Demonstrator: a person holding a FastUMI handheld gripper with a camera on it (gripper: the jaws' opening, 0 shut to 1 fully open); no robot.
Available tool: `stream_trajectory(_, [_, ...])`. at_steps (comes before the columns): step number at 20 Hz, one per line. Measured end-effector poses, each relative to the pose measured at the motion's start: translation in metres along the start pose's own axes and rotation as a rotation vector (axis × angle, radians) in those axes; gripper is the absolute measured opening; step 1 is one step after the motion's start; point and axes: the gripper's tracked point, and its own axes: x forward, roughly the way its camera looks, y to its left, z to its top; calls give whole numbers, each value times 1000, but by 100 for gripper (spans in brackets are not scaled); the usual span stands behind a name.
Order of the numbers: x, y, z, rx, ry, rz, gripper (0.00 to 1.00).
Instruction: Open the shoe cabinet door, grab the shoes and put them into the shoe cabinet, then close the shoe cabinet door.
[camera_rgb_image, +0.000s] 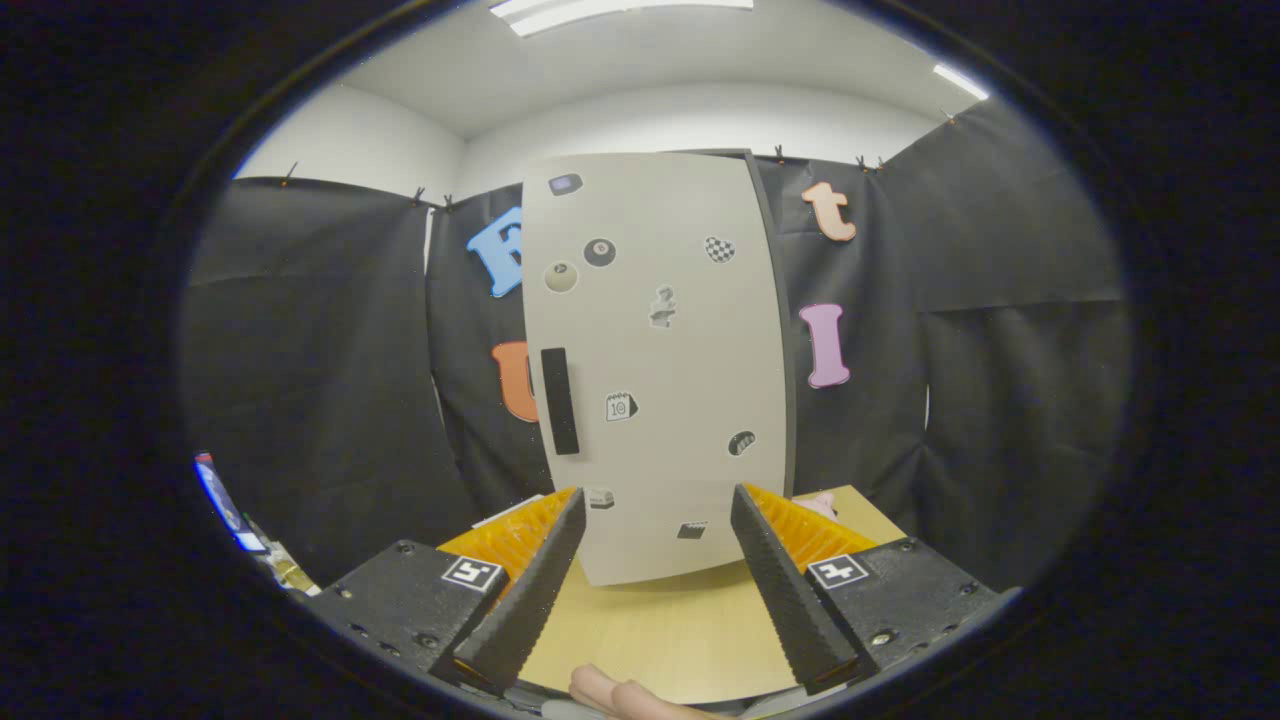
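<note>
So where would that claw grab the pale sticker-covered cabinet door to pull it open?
Probably at the black vertical bar handle near the left edge of the pale grey cabinet door. It is the door's one raised part. The door stands shut, upright and facing the open claw, just beyond its fingertips, so I'd come straight from the front with one finger on either side of the bar.

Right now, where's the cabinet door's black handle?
The black handle runs upright near the left edge of the closed cabinet door, above and beyond the open gripper.
</note>
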Motion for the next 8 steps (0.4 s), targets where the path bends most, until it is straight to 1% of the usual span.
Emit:
stream_trajectory(2, [-12,-1,2,-8,-25,9,96])
stream_trajectory(6, [-44,-12,-2,18,-82,23,96])
stream_trajectory(8, [-62,-21,-3,13,-117,14,96])
